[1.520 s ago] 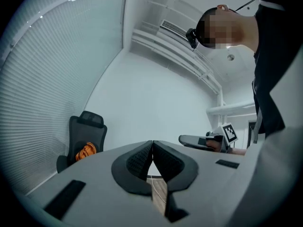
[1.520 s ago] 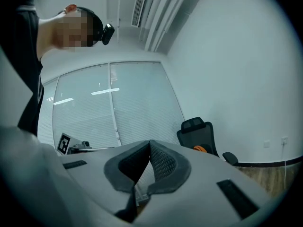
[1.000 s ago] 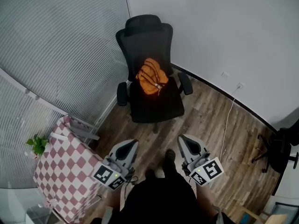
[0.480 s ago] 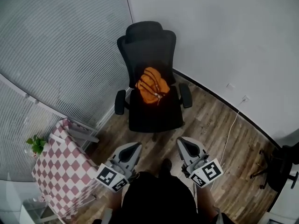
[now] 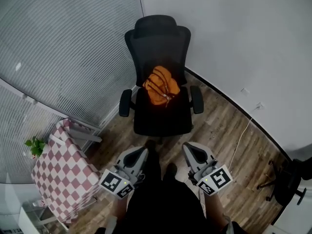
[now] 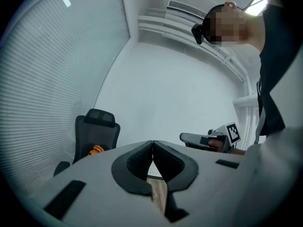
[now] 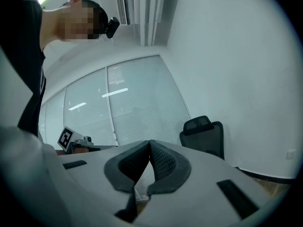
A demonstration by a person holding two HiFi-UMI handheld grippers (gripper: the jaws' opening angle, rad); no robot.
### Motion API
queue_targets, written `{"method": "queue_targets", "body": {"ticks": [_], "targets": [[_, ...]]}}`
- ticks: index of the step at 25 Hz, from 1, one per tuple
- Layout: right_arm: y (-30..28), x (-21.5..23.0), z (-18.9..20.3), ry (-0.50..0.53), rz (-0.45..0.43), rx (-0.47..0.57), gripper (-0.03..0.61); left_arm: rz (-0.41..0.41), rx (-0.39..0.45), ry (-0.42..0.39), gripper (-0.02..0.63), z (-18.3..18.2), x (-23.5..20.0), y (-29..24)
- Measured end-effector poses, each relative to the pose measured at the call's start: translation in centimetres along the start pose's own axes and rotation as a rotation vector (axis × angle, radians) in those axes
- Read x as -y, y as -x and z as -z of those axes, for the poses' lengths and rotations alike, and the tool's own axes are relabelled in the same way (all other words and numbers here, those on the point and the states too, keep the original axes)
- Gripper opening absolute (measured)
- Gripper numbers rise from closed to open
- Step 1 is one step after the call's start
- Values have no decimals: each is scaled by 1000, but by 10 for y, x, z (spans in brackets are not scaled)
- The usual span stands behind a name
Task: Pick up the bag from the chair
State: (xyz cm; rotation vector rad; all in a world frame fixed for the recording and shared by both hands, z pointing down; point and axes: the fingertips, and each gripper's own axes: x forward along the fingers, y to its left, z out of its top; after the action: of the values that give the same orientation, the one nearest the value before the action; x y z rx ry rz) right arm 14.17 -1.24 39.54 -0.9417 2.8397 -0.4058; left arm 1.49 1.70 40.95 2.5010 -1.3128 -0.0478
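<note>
— Two tools were in the person's hands; how did they stand?

— Both were low in the head view, one at each side of the person's dark clothes. The left tool (image 5: 140, 151) was clenched: in its own view the two dark pads met at the tips, and nothing was between them. The right tool (image 5: 189, 149) was clenched in the same way, also with nothing in it.

— And where was the bag?

— The orange bag (image 5: 161, 85) lay on the black office chair (image 5: 161, 118), at the back of the seat, leaning on the backrest. It was well apart from both tools, and only wooden floor (image 5: 219, 126) was between them. In the left gripper view it was just a small orange spot on the chair, to the left of the pads.

— Where did the chair stand?

— In the corner of the room, between the window blinds (image 5: 63, 43) and the white wall (image 5: 234, 28), with its seat turned to the person.

— Was it near the table?

— The table (image 5: 61, 167), with a red and white checked cloth, stood at the person's left. The chair was beyond its far corner, near but not touching. A small green plant (image 5: 35, 146) was just beside the table's far left edge. At the other side, a white cable (image 5: 240, 138) ran over the floor to the wall.
</note>
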Motion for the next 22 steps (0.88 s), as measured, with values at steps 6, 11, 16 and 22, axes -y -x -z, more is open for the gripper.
{"method": "queue_targets", "body": {"ticks": [6,11,16,22], "targets": [[-30,30,-13,11,69,62,18,54,8,17,32,-10,-42,-36],[-84,59,-26,23,106,60,18,147,40,9,32,-39,-85,-71],[-157,77,-40,45,126,69,18,219,52,6,32,-65,-146,-97],[-226,89,-38,52,181,63,18,266,27,20,32,-78,-219,-125]]}}
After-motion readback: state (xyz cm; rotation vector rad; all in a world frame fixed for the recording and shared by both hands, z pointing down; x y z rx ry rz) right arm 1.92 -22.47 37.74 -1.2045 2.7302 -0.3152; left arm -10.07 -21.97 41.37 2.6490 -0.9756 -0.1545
